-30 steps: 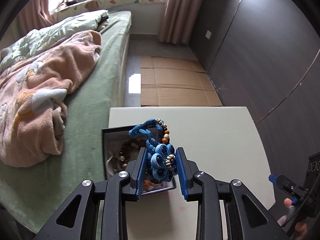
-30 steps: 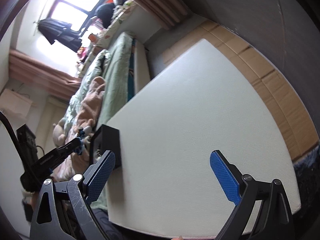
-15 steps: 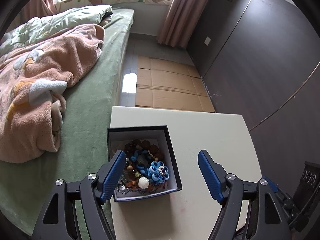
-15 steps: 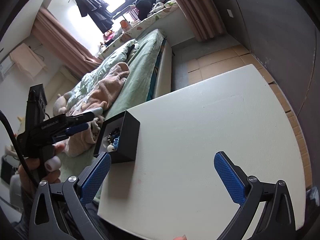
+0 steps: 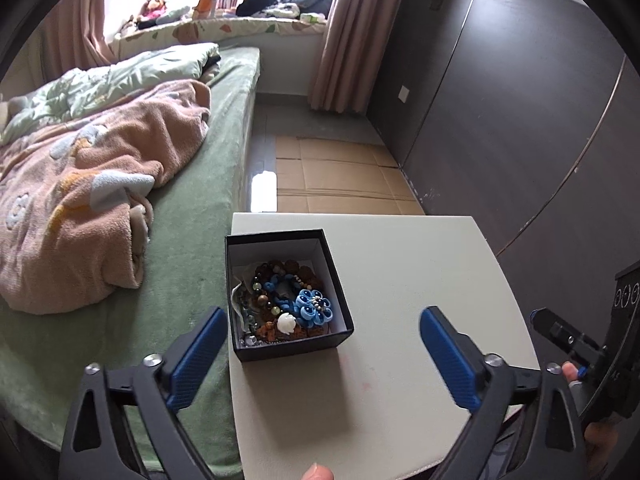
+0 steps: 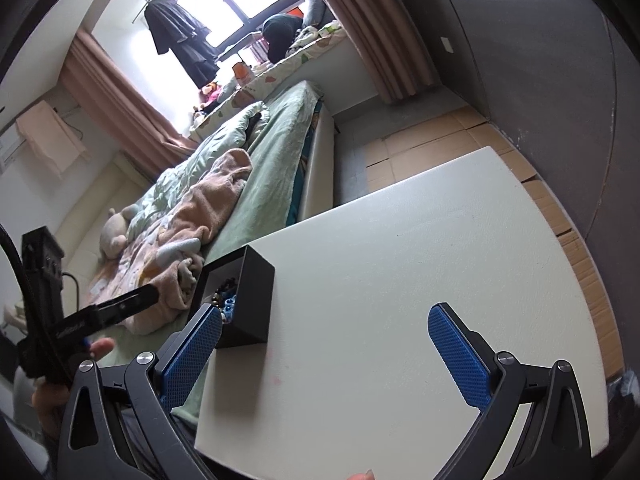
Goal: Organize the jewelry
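Observation:
A black open box [image 5: 276,237] stands at the left edge of the white table [image 5: 408,280]. It holds a pile of jewelry: a blue flower bracelet [image 5: 314,306] on top, brown bead strings [image 5: 276,270] and a white bead [image 5: 287,322]. My left gripper [image 5: 322,314] hovers above the box's near side, jaws opening wide with nothing pressed between the pads. My right gripper [image 6: 325,311] is open and empty over the table, with the box [image 6: 256,300] just beyond its left finger [image 6: 196,352].
A bed with a green sheet [image 5: 192,280] and a pink blanket [image 5: 92,184] runs along the table's left side. Flattened cardboard [image 5: 340,176] covers the floor beyond. A dark wardrobe wall [image 5: 500,120] stands to the right. The other gripper's arm [image 5: 560,332] shows at the right edge.
The left gripper went from shut on the blue flower bracelet to wide open, and the bracelet now lies in the box. It drew back. The right view rolled upright.

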`<action>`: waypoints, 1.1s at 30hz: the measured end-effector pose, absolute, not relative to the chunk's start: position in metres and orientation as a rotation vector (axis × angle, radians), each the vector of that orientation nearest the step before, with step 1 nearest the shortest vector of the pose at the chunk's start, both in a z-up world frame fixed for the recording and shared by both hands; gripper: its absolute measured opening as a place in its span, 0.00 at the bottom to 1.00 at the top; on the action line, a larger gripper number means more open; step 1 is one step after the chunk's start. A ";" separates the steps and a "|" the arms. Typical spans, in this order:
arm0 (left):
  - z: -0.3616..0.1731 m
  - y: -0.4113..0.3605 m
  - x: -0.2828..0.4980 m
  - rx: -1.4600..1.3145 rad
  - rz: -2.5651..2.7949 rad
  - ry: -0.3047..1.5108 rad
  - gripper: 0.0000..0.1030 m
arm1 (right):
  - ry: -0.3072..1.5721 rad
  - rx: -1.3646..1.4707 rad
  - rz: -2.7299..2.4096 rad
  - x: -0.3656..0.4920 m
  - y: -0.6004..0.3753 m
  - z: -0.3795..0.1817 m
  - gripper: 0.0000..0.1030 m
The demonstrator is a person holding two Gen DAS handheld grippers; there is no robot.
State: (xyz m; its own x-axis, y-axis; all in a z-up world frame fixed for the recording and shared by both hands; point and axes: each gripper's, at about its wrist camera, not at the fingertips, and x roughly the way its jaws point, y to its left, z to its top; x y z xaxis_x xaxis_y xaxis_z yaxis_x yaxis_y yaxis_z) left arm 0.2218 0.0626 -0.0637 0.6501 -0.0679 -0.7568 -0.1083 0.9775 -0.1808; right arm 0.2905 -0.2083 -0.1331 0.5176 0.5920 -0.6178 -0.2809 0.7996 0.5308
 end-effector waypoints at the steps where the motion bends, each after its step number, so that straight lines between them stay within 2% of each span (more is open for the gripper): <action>1: -0.061 0.061 0.219 -0.212 0.029 0.860 0.98 | 0.875 0.399 0.538 0.287 -0.210 -0.130 1.00; 22: -0.007 -0.001 0.122 -0.102 -0.019 0.712 1.00 | 0.759 0.312 0.481 0.196 -0.230 -0.057 1.00; 33: 0.005 -0.013 0.073 -0.069 -0.008 0.658 1.00 | 0.772 0.269 0.475 0.151 -0.230 -0.046 1.00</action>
State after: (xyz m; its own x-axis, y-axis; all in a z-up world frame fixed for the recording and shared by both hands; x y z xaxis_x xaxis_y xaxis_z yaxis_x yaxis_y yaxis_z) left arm 0.0732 -0.0129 0.0051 0.7912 -0.0293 -0.6109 -0.0143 0.9977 -0.0664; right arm 0.1513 -0.2303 -0.0465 0.6190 0.5039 -0.6025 -0.3114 0.8617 0.4007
